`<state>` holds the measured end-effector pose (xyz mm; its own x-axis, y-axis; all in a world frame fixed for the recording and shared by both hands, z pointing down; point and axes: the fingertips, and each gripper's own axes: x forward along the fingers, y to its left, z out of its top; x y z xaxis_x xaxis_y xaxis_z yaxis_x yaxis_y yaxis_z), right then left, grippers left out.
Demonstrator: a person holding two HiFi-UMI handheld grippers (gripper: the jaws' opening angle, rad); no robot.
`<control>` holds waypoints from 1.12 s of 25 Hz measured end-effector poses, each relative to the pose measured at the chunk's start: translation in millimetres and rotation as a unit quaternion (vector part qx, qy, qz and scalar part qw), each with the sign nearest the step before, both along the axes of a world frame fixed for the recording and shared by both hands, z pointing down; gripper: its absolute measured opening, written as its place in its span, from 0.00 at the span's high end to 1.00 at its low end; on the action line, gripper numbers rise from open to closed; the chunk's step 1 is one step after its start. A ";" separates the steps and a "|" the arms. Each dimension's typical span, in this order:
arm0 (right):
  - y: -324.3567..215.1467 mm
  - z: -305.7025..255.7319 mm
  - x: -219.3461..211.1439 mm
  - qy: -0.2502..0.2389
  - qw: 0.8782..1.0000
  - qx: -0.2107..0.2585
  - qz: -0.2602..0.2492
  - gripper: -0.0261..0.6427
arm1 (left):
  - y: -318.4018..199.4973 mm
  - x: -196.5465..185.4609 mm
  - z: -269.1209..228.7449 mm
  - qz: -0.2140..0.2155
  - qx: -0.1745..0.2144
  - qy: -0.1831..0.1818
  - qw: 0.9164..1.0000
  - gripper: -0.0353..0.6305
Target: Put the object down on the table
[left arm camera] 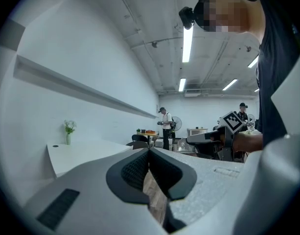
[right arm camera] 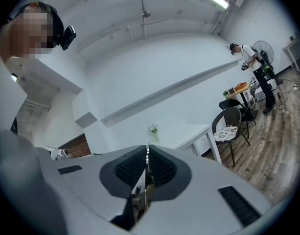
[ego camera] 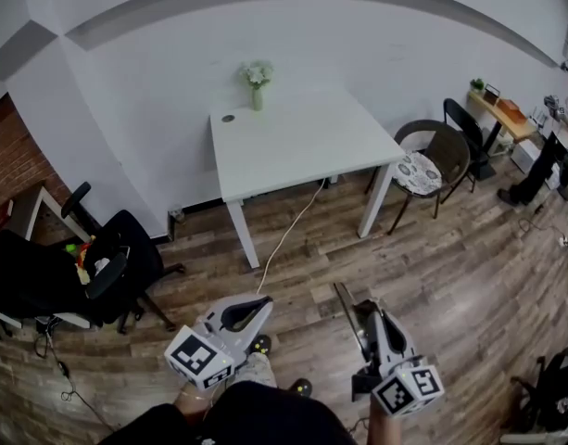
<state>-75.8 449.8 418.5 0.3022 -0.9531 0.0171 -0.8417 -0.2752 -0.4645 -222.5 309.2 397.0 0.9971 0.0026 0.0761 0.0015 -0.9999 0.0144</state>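
Table, white, stands far off on the wood floor, with a flower vase at its far edge. Near the person, the right gripper pinches a thin flat strip. The left gripper has its jaws together on nothing.

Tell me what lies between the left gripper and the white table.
Head view: only wood floor, crossed by a white cable that runs from under the table toward the left gripper.
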 end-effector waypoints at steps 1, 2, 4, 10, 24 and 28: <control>-0.4 0.2 0.6 0.000 1.000 0.000 0.000 0.94 | -2.6 -0.4 0.9 -0.002 0.000 -0.001 1.000 0.95; -0.5 0.9 1.6 0.000 1.000 0.000 0.001 0.94 | -4.7 0.0 2.7 -0.003 -0.002 -0.004 1.000 0.95; -1.1 2.3 5.3 -0.001 1.000 -0.002 0.005 0.94 | -8.4 3.8 5.5 -0.004 -0.007 -0.012 1.000 0.95; -6.2 0.9 26.7 0.001 1.000 -0.007 0.028 0.94 | -21.1 33.1 3.9 0.019 -0.006 -0.002 1.000 0.95; -79.6 -6.2 93.7 0.004 0.998 -0.013 0.056 0.94 | -105.1 112.3 10.4 0.048 -0.022 0.004 0.999 0.95; -108.3 -8.7 113.8 0.008 0.998 -0.016 0.061 0.94 | -135.3 132.5 11.3 0.051 -0.032 -0.003 0.998 0.95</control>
